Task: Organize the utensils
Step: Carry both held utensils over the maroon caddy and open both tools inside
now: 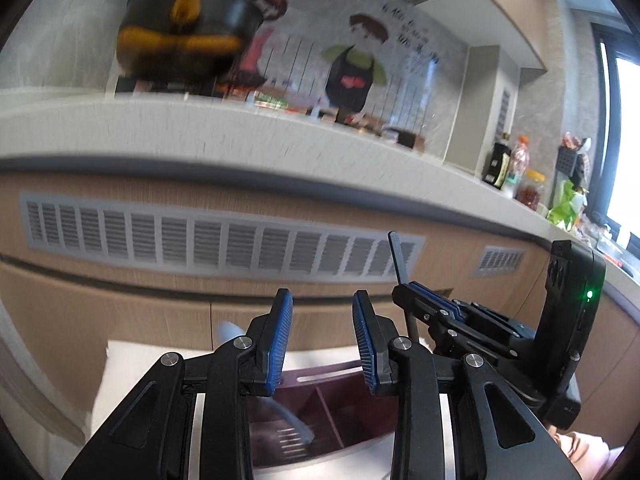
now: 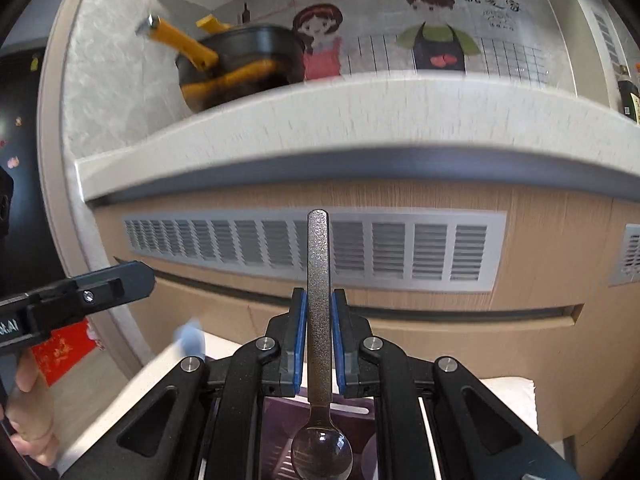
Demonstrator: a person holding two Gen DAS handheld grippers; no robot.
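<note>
Both cameras ride low on the hand-held grippers, looking forward and slightly down along their fingers toward the counter edge [image 1: 280, 132] and the vented cabinet front [image 2: 312, 248]. The left view sits left of the right gripper [image 1: 424, 300]; the right view catches the left gripper [image 2: 120, 280]. Both share the dark pot [image 1: 188, 36], blurred, probably by motion.

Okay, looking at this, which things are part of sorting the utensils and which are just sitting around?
Job: spoon clamped in the right gripper; purple tray below; blue-handled utensil in it; left gripper, empty.

Lying about: pan, bottles, jar.
</note>
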